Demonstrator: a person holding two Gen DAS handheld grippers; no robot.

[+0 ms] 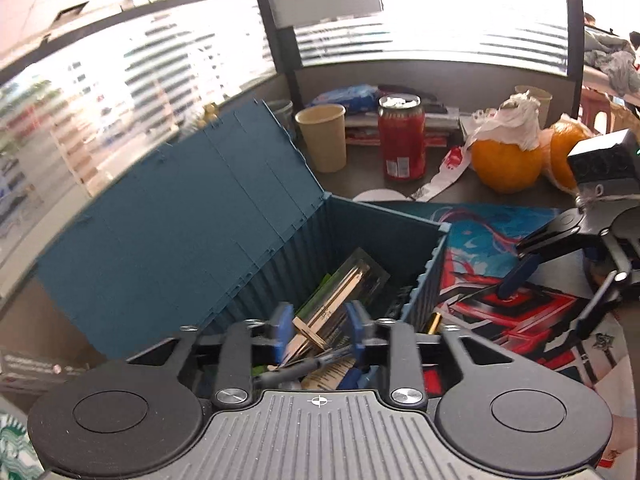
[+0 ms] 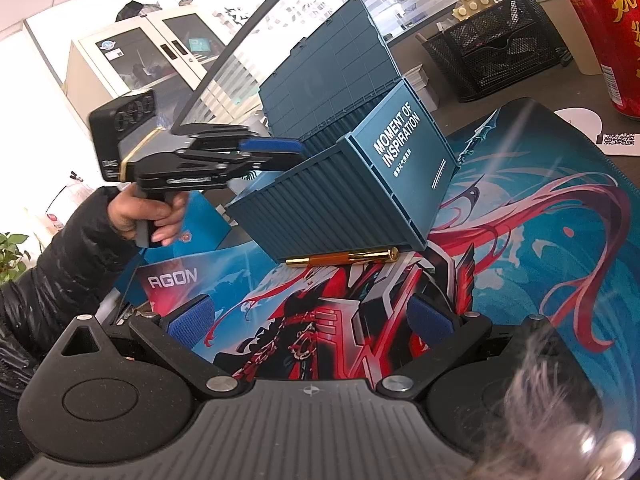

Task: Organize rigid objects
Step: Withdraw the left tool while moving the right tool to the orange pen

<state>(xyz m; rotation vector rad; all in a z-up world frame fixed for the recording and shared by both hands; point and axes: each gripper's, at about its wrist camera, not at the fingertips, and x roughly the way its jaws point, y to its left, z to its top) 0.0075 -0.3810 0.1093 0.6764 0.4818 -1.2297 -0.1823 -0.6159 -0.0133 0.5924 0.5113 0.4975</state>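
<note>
Storage box (image 2: pixel 360 184), lid up, lettered "MOMENT OF INSPIRATION"; gold pen (image 2: pixel 344 258) touching its base on "AGON" mat (image 2: pixel 520 264). Left gripper (image 1: pixel 320 332) jaws part-open above box contents; right gripper (image 2: pixel 312 320) jaws wide apart, empty.

storage box (image 2: pixel 352 184): matt teal plastic, ribbed walls | pen (image 2: pixel 344 258) beside box, ahead of right tongs: polished gold metal | desk mat (image 2: pixel 520 260) under tongs: smooth printed cloth, slight sheen | clothespin (image 1: pixel 310 334) between left fingers: bare wood | can (image 1: pixel 401 138) far ahead: glossy red metal | cup (image 1: pixel 322 136): matt paper
</note>
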